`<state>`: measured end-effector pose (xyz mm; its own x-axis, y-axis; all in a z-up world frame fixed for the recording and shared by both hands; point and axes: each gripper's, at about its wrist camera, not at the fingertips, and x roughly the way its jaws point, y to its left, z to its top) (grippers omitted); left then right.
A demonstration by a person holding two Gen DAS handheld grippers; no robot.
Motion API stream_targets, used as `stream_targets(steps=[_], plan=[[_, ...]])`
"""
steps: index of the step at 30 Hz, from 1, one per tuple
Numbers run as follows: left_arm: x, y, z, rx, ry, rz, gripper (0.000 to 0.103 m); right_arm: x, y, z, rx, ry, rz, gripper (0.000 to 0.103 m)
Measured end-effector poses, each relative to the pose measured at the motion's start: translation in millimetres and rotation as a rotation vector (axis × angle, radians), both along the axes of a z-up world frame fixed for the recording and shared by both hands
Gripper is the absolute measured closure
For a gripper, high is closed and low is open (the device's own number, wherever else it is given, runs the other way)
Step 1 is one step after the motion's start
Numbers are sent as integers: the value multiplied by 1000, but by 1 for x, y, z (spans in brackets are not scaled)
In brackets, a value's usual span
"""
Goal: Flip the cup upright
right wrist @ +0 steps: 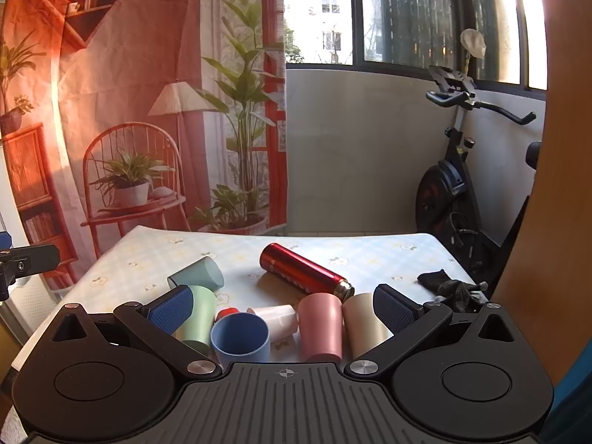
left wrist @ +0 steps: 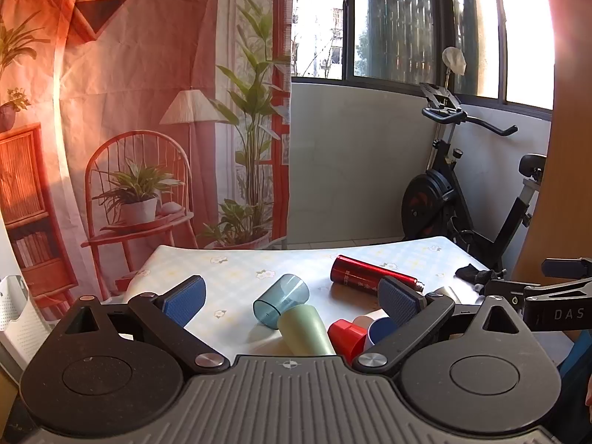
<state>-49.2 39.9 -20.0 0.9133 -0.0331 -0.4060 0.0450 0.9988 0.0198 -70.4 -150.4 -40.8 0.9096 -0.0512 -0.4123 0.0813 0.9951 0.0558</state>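
Note:
Several cups lie on the floral tablecloth (right wrist: 370, 255). In the right wrist view a blue cup (right wrist: 239, 338) stands open side up, a pink cup (right wrist: 320, 327) and a beige cup (right wrist: 364, 323) stand mouth down, a green cup (right wrist: 198, 318) and a teal cup (right wrist: 196, 273) lie on their sides, with a small white cup (right wrist: 275, 318) and a red cap (right wrist: 226, 311). My right gripper (right wrist: 283, 309) is open above them. My left gripper (left wrist: 292, 298) is open over the teal cup (left wrist: 281, 301), green cup (left wrist: 307, 329) and red cup (left wrist: 346, 336).
A red metal flask (right wrist: 305, 270) lies on its side mid-table, also in the left wrist view (left wrist: 370, 273). A black cloth (right wrist: 444, 285) sits at the right table edge. An exercise bike (right wrist: 462, 185) stands behind the table, a printed curtain (right wrist: 129, 111) to the left.

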Motion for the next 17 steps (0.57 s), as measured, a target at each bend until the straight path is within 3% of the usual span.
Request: stream_targets(steps=[17], plan=[[-1, 2, 0, -16, -14, -5, 2, 0, -2, 3, -2, -6, -2, 0]])
